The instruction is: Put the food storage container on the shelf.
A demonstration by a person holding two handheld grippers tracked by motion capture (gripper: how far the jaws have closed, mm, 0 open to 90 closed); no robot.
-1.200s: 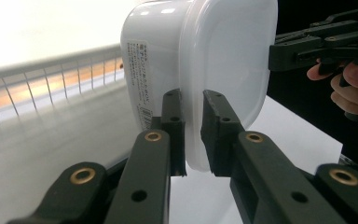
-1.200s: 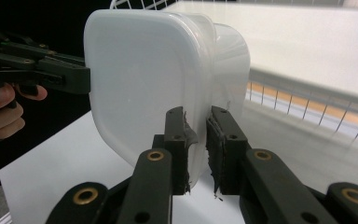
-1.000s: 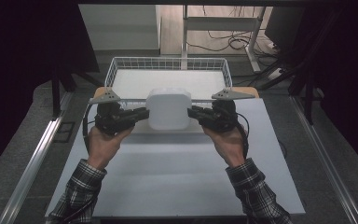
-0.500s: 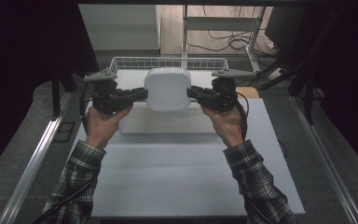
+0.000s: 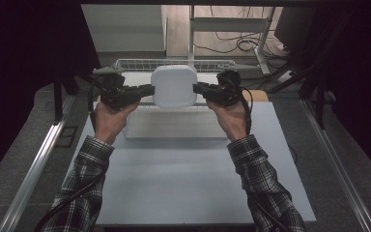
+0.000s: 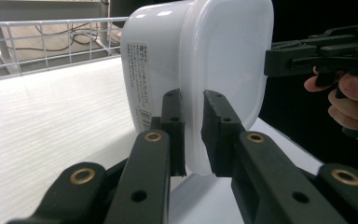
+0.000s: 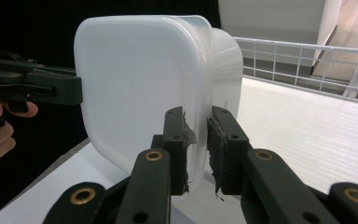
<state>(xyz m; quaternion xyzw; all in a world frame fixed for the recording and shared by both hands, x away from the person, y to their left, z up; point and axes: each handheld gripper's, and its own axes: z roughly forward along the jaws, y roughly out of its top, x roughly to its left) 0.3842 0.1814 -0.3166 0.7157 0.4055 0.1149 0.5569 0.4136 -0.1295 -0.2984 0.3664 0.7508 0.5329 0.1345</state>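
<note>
A white plastic container with a translucent lid hangs in the air between the two grippers, tipped so its lid faces the person. My left gripper is shut on the rim at the container's left side. My right gripper is shut on the rim at the opposite side. The container carries a small printed label on its side wall. Its lid is on, and what lies inside is hidden.
A white wire basket stands at the back of the white table, just beyond the container. A low white block lies under the grippers. Metal rails run along both table sides.
Both grippers have carried the container up and away from the person, toward the wire basket. It has also tipped so that its lid faces back.
</note>
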